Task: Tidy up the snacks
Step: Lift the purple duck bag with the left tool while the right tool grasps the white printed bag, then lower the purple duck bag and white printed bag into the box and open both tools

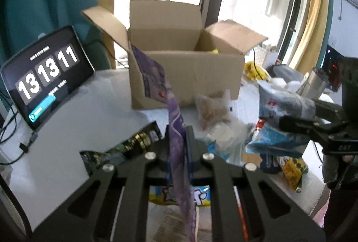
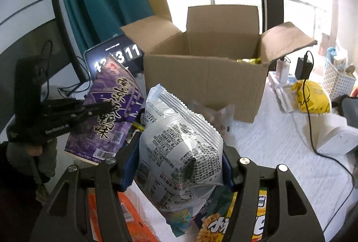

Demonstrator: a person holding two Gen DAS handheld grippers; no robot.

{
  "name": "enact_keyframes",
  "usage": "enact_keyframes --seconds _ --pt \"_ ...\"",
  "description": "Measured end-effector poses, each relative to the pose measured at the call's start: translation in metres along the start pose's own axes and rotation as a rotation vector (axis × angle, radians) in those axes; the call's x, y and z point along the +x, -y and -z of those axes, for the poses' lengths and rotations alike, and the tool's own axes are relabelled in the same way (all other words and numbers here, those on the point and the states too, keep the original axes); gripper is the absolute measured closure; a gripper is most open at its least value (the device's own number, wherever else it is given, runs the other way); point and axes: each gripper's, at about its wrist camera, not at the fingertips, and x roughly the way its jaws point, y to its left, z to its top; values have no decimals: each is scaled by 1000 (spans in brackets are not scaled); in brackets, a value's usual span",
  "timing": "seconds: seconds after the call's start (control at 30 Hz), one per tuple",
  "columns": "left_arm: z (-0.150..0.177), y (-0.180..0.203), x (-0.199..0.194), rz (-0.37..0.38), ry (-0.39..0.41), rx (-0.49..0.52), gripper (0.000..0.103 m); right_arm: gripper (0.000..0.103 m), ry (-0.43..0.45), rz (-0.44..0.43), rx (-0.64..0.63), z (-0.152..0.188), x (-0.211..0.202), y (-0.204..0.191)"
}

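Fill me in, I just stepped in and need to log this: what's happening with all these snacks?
A person is packing snacks into the open cardboard box. The left gripper grips a purple snack bag; the right gripper is clamped on a silver-white bag. Both bags are lifted short of the box. More packets lie on the table.
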Motion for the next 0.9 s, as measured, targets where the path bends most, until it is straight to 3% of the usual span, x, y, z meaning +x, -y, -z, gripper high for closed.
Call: enact_keyframes --seconds 0.9 --pt "-91 -9 -36 -27 251 49 93 39 125 39 -44 -64 -8 15"
